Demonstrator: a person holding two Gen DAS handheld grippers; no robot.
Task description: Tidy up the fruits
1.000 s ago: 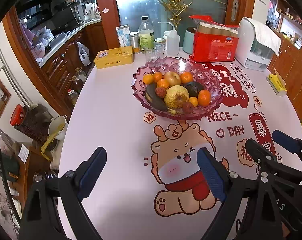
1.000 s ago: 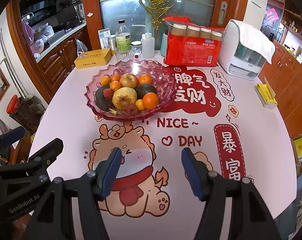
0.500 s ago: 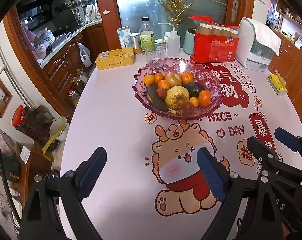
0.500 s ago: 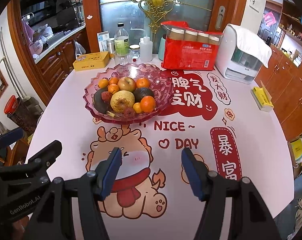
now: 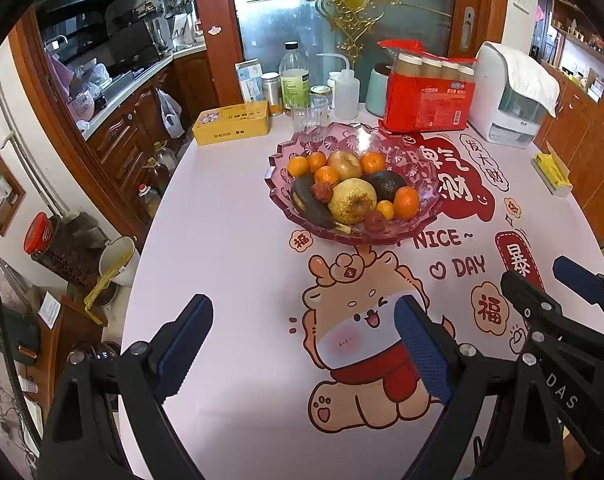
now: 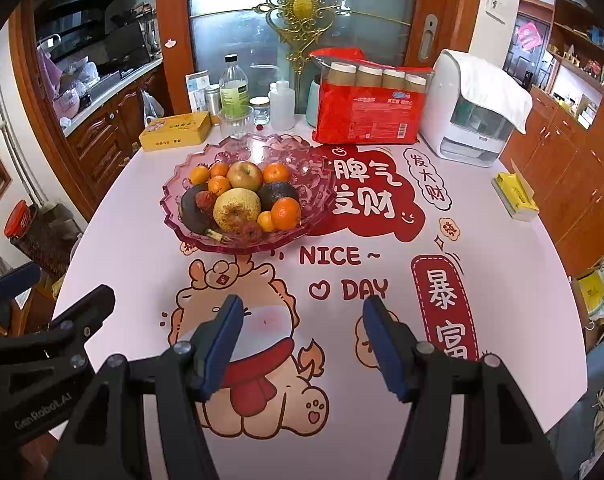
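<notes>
Two hand-held grippers held over near table [image 5: 230,208], left hand-held gripper [image 5: 302,344] and right hand-held gripper [image 6: 300,336], jaws spread wide, nothing gripped. Little changed over last second: slight drift only, no fruit moved. All fruit [image 6: 238,200] seen piled in pink glass bowl [image 6: 310,184], well beyond fingertips, mid-table. Either sorting finished, or bowl awaiting rearrangement.
</notes>
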